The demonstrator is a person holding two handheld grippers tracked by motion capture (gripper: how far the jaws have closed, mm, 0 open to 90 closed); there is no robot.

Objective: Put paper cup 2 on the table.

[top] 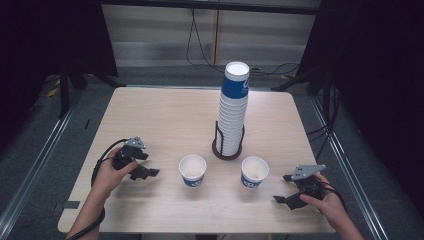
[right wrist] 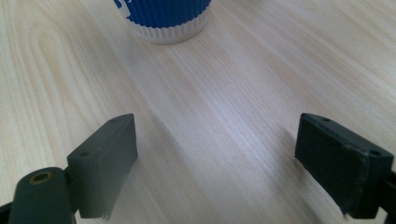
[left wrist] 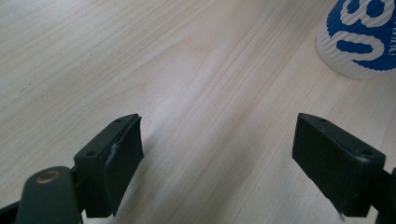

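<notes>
Two hands rest low on a pale wooden table (top: 165,115), each holding a black two-jaw gripper. The left gripper (top: 146,171) and right gripper (top: 283,192) both have jaws spread wide, nothing between them. Between the grippers stand two blue-and-white paper cups (upright, apart): the left cup (top: 192,170) and the right cup (top: 254,172). Behind them, a tall stack of matching cups (top: 233,107) stands in a dark wire holder.

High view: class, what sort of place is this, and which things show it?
Probably a lab or recording studio: a lone wooden table, black curtains at the sides, cables across the floor, and a hand-held gripper on each side.
</notes>
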